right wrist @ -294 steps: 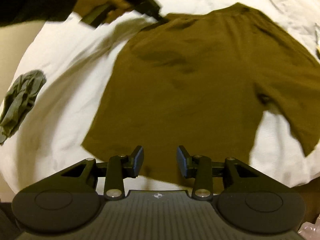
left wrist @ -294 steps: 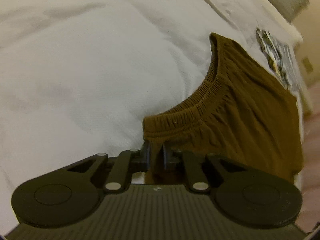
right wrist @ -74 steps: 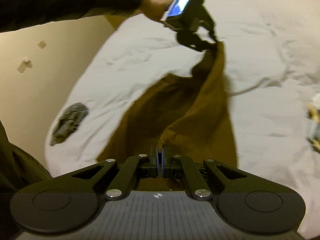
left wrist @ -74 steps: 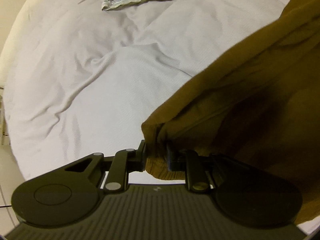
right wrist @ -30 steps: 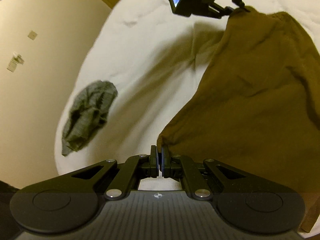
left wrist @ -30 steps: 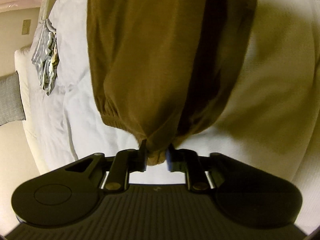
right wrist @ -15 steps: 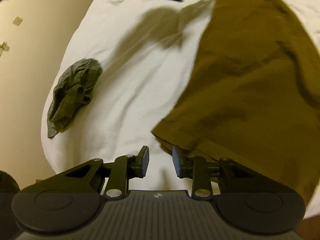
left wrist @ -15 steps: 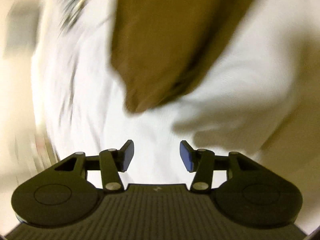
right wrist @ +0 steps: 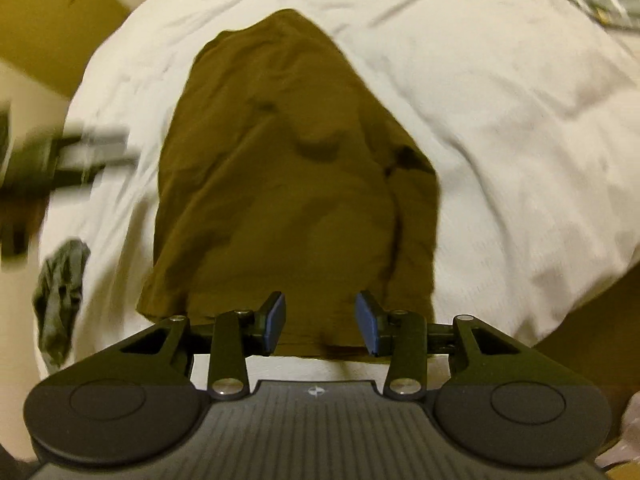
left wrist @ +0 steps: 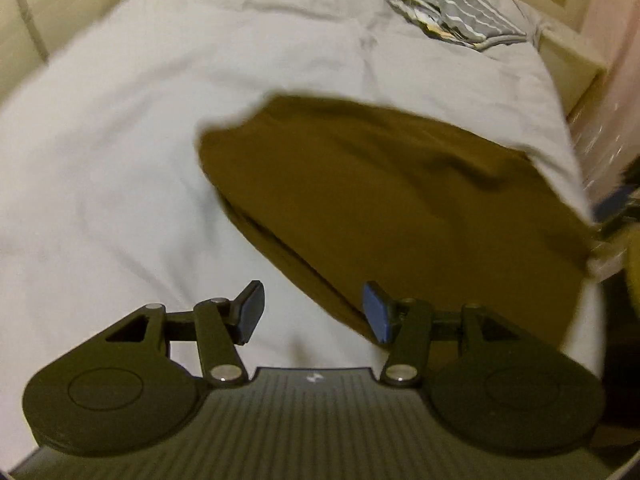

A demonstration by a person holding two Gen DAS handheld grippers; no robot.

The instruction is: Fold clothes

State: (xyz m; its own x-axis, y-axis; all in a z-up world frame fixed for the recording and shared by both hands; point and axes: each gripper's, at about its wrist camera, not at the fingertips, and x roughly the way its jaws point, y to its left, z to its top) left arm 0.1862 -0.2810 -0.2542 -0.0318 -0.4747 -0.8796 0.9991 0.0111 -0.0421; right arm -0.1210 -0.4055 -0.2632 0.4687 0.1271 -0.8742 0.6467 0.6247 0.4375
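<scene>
Your right gripper [right wrist: 320, 322] hangs with its jaws spread and empty, just above the near hem of the brown shorts [right wrist: 288, 184], which lie folded lengthwise on the white bedspread [right wrist: 500, 120]. Your left gripper [left wrist: 314, 314] is likewise spread wide and empty, with the shorts' long edge running under its right finger. The lengthwise fold looks done; next you would likely pinch the near end at both corners and carry it over toward the far end. Motion blur smears both views, so the waistband and leg hems are hard to tell apart. Farther off lie a crumpled grey garment [right wrist: 60, 292] and a striped folded pile [left wrist: 456, 14].
</scene>
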